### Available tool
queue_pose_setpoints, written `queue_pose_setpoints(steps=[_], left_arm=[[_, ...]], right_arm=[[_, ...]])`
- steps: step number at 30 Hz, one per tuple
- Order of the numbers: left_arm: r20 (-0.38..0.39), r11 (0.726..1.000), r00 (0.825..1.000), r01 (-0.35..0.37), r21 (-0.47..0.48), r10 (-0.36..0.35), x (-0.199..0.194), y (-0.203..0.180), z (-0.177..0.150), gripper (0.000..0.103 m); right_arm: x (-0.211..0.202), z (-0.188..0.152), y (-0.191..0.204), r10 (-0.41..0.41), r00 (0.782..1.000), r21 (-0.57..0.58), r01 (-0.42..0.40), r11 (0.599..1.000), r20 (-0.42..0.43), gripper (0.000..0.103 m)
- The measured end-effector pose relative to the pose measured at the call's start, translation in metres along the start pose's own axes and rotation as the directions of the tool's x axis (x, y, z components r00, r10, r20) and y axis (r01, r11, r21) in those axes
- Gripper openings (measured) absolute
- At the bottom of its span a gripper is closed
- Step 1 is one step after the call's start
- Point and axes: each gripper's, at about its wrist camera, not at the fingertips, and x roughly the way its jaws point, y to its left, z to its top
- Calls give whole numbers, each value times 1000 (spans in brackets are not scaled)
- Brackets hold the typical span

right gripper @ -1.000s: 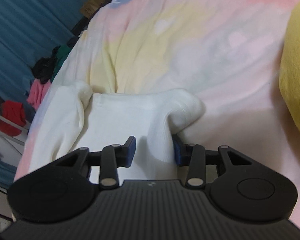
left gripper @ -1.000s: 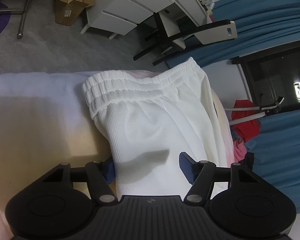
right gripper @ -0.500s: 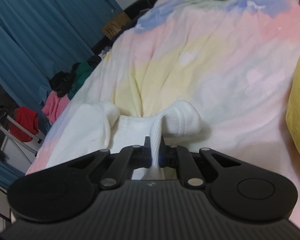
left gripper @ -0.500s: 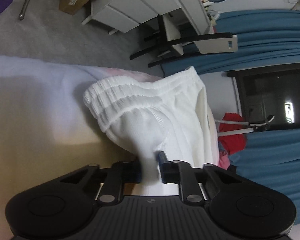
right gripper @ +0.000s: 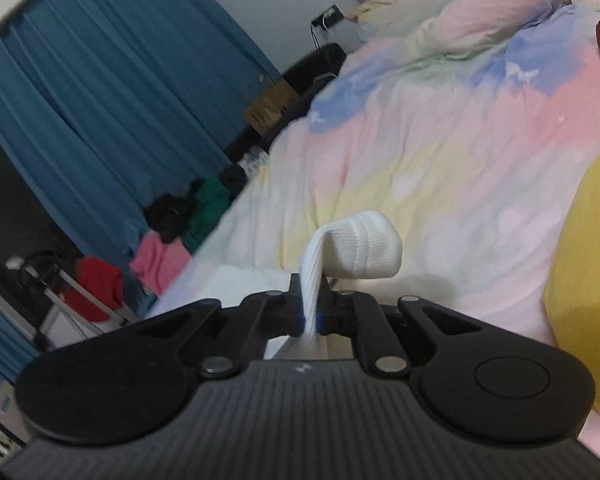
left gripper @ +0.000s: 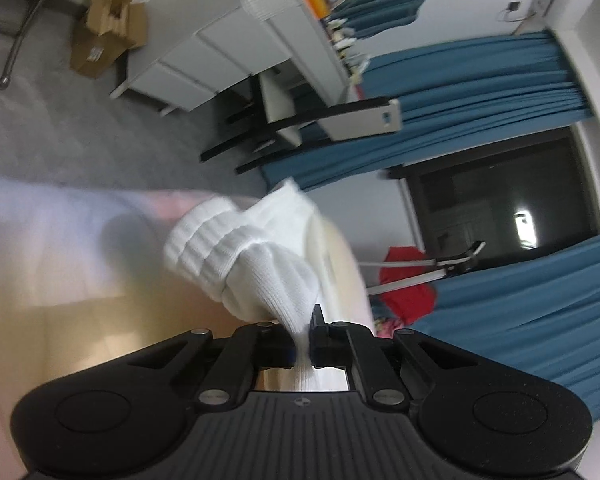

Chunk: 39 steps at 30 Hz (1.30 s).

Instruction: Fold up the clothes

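The left gripper (left gripper: pixel 300 340) is closed on the white pants (left gripper: pixel 268 272); the right gripper (right gripper: pixel 310 312) is closed on them too. Above the bed (right gripper: pixel 440 168), toward 12 o'clock, the thin pinched cloth could slip out if tugged.

White garment (left gripper: pixel 260 272) motion-blurred; pinched part hidden between fingers (left gripper: pixel 320 336).

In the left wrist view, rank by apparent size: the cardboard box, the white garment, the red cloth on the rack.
1. White garment, though it is nearest the camera, pinched in the left tongs.
2. Red cloth and cardboard box look alike; no ranking.
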Motion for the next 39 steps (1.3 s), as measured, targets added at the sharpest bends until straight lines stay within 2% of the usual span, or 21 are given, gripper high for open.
queue_pose_setpoints(steps=[4, 7, 11, 16, 21, 24, 26, 30, 32, 33, 34, 35, 37, 39], left_arm=[[-5, 998, 1000, 18, 64, -18, 16, -40, 16, 6], [17, 989, 1000, 1, 147, -3, 48, -74, 22, 6], [29, 979, 999, -43, 198, 38, 122, -105, 28, 6], [20, 970, 993, -122, 211, 120, 244, -122, 39, 7], [20, 925, 974, -220, 311, 225, 344, -131, 34, 7], [2, 906, 961, -263, 330, 278, 378, -119, 31, 9], [-13, 898, 956, -272, 346, 294, 387, -110, 30, 12], [-30, 902, 966, -227, 368, 255, 379, -102, 30, 16], [-47, 905, 973, -190, 380, 224, 369, -102, 29, 35], [-58, 908, 977, -170, 383, 207, 363, -103, 28, 41], [-61, 908, 979, -157, 389, 195, 352, -104, 26, 54], [-64, 908, 981, -144, 394, 184, 341, -105, 23, 67], [-72, 906, 984, -119, 407, 162, 318, -105, 17, 78], [-82, 902, 987, -94, 421, 141, 293, -103, 10, 79]], right_arm=[[17, 16, 19, 25, 1000, -20, -25, 999, -7, 8], [47, 23, 53, 35, 999, -65, -35, 997, -5, 8], [108, 20, 110, 11, 1000, -118, -11, 993, -4, 8], [215, -1, 164, -60, 998, -170, 53, 984, -35, 8], [311, -41, 190, -150, 987, -286, 129, 950, -53, 8], [349, -63, 194, -197, 977, -341, 160, 926, -76, 8], [362, -71, 193, -205, 974, -361, 159, 919, -92, 11], [369, -71, 185, -185, 969, -331, 123, 936, -163, 17], [356, -65, 179, -130, 975, -296, 72, 953, -182, 32], [346, -63, 177, -100, 977, -284, 43, 958, -190, 38], [335, -60, 174, -70, 978, -273, 14, 962, -197, 47], [322, -58, 171, -36, 979, -266, -19, 964, -198, 52], [296, -54, 165, 32, 979, -252, -83, 964, -200, 55], [269, -51, 151, 70, 976, -209, -114, 971, -207, 56]])
